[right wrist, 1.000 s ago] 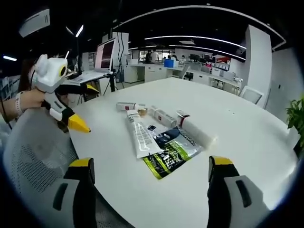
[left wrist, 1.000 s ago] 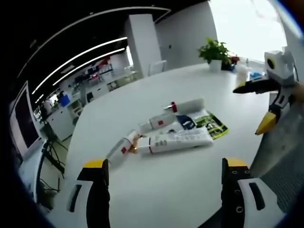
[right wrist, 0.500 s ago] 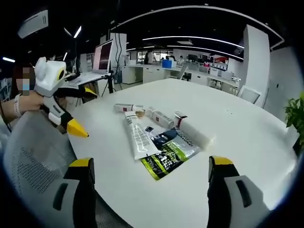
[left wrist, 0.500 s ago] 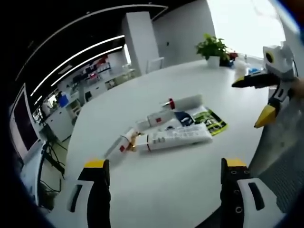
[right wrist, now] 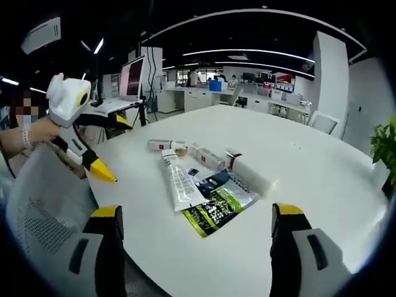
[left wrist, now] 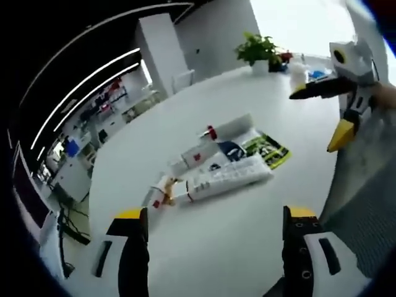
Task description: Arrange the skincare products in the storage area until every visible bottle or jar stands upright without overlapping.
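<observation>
All the skincare items lie flat in a cluster on the round white table (left wrist: 272, 204). A long white tube (left wrist: 226, 178) (right wrist: 182, 185) rests beside a green sachet (left wrist: 266, 150) (right wrist: 216, 207) and a dark blue sachet (left wrist: 232, 148) (right wrist: 213, 180). A white bottle with a red collar (left wrist: 229, 127) (right wrist: 250, 173), a red-labelled bottle (left wrist: 195, 158) (right wrist: 209, 158) and a small bottle (left wrist: 158, 195) (right wrist: 159, 145) lie around them. My left gripper (left wrist: 215, 213) (right wrist: 117, 150) is open and empty, well short of the cluster. My right gripper (right wrist: 197, 211) (left wrist: 315, 120) hangs open over the near edge.
A grey mesh chair back (left wrist: 365, 204) (right wrist: 43, 210) stands against the table's near edge. A potted plant (left wrist: 257, 49) (right wrist: 387, 145) and small items (left wrist: 303, 71) sit at the far side. A monitor (right wrist: 135, 77) and office desks lie beyond.
Both views have shifted a little with the hands; the left gripper has risen slightly in the right gripper view. The products lie where they were and both grippers stay open.
</observation>
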Available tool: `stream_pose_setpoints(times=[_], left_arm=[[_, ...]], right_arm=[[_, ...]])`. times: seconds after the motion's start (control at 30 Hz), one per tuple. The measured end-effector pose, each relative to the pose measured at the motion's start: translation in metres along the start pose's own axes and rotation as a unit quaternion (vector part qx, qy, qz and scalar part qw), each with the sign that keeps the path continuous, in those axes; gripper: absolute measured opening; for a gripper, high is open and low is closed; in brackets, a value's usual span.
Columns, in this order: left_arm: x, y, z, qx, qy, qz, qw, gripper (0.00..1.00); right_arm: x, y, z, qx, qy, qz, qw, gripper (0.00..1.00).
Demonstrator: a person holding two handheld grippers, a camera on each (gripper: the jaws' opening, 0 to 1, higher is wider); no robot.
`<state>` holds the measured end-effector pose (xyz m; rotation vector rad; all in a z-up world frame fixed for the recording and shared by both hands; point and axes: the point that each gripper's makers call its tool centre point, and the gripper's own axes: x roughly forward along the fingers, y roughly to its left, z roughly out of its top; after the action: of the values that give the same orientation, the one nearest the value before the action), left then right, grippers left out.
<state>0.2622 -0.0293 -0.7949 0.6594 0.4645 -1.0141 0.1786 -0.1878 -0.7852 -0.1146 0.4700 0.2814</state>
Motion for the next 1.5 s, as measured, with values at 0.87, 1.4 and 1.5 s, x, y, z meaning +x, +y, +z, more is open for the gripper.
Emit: stream_pose_setpoints(times=[0.87,1.4,1.5], left_arm=[[0.055,-0.005,0.029,0.222,0.061,-0.129,0.9645,0.43],[0.090,-0.021,0.024,0.243,0.106,-0.234,0.9355,0.41],[0.095,-0.019,0.020,0.255,0.118,-0.235,0.9305,0.39]], right_arm=[[-0.001,-0.008,-0.003,0.000,0.006,-0.016,0.9999,1.00],[-0.001,-0.013,-0.008,0.005,0.016,-0.026,0.9995,1.00],[-0.001,-0.013,-0.009,0.004,0.019,-0.026,0.9995,1.00]])
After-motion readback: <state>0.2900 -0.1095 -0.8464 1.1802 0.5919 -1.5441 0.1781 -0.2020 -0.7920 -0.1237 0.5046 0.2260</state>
